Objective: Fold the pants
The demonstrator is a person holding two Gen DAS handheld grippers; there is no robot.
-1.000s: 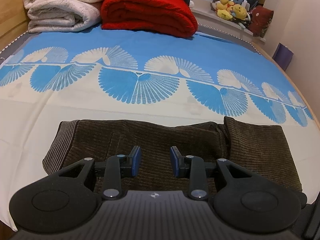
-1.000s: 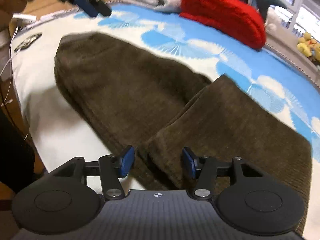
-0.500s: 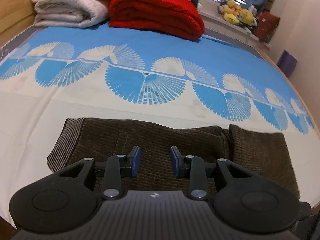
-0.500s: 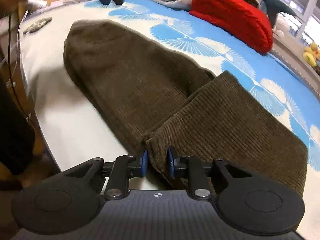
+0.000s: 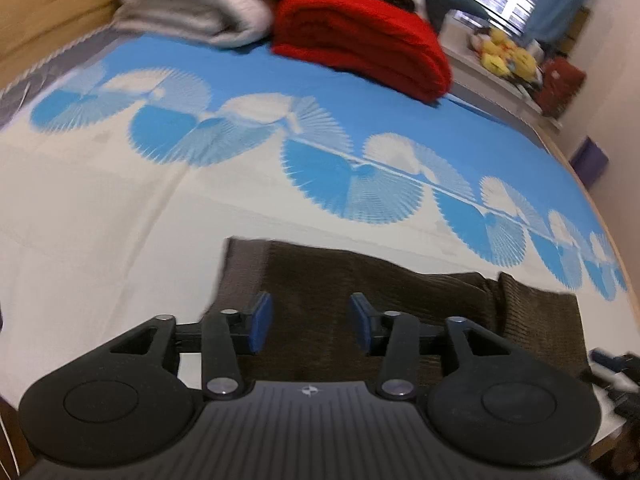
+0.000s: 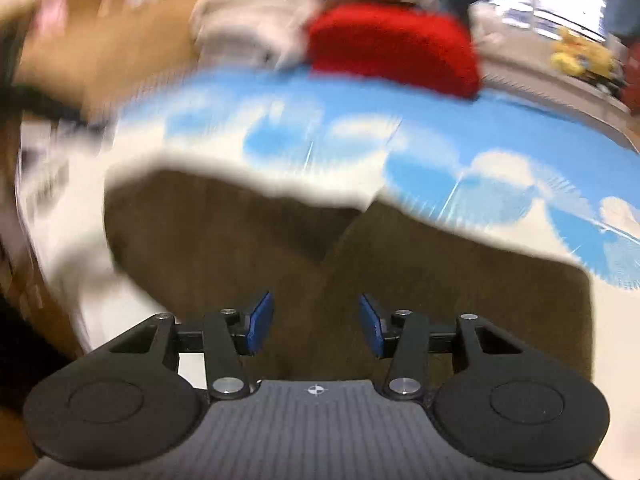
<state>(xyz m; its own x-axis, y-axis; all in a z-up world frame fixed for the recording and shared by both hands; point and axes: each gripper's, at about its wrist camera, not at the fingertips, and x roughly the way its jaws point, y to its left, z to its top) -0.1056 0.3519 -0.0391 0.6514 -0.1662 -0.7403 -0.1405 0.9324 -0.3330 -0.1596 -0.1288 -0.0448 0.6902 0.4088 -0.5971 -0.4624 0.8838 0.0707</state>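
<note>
- Brown corduroy pants (image 5: 360,292) folded down to a compact bundle on the bedsheet (image 5: 120,216), lying just ahead of and below both grippers.
- Already doubled at least once: a second layer overlaps the first, with its edge running up from between the right gripper (image 6: 316,322) pads.
- Ribbed waistband end to the left of the left gripper (image 5: 310,322), overlapped leg end to its right.
- Left gripper jaws apart, just been opening, nothing between the pads; only cloth lying beneath.
- Right gripper jaws likewise apart, just been opening, fold edge below them but not pinched, so the cloth looks released.
- Probably one last fold or a smoothing pass left, though heavy blur in the right wrist view makes the neatness of the edges hard to judge.
- Red blanket (image 5: 360,40) and white bedding (image 5: 192,0) stacked well beyond the left gripper, far from the pants.
- Other gripper's tip just visible at the far right of the left gripper, beside the bundle's end.
</note>
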